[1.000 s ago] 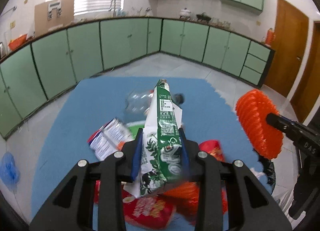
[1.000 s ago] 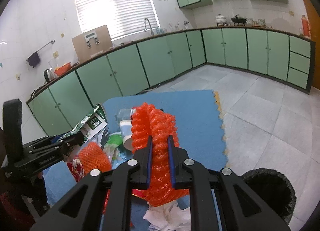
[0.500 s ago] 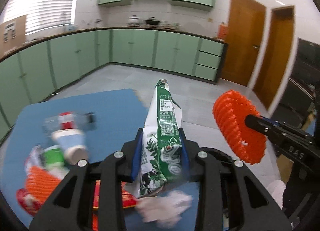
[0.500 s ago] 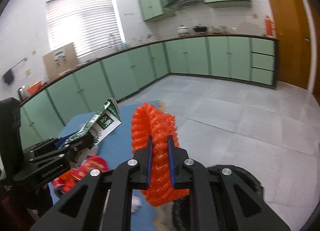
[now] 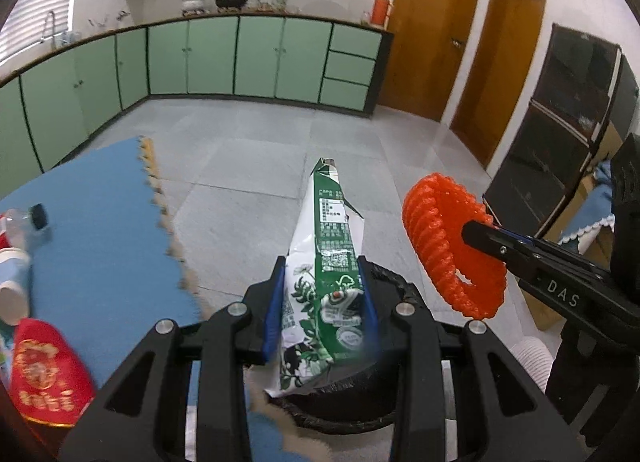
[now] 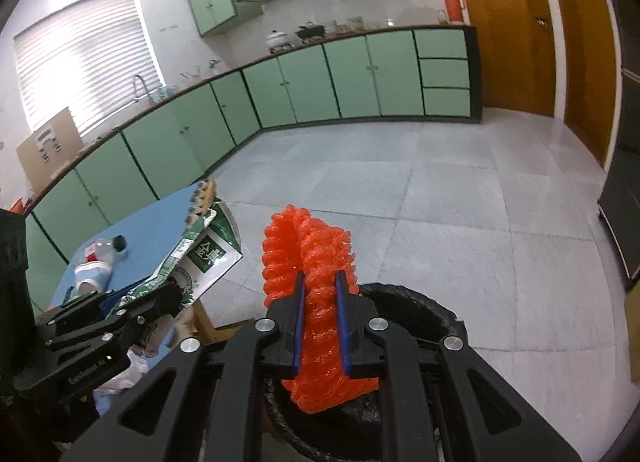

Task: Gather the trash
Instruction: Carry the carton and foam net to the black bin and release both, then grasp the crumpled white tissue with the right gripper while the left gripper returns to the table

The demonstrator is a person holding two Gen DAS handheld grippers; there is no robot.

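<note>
My left gripper (image 5: pixel 322 286) is shut on a crushed green and white milk carton (image 5: pixel 328 262), which sticks up past the fingertips. It hangs over the rim of a black-lined trash bin (image 5: pixel 396 286). My right gripper (image 6: pixel 320 282) is shut on an orange foam net (image 6: pixel 308 246), held above the same bin (image 6: pixel 420 302). In the left wrist view the net (image 5: pixel 448 246) and right gripper (image 5: pixel 480 234) sit to the right of the carton. In the right wrist view the carton (image 6: pixel 208 258) and left gripper (image 6: pixel 160 294) are at the left.
A blue foam mat (image 5: pixel 100 230) lies left of the bin with more trash: a clear plastic bottle (image 6: pixel 100 250), a paper cup (image 5: pixel 12 282), a red packet (image 5: pixel 44 378) and white tissue (image 6: pixel 124 374). Grey tile floor, green cabinets and wooden doors lie beyond.
Both grippers have swung right, away from the trash pile on the mat, and lowered over the bin. Each still holds its item with the same grip.
</note>
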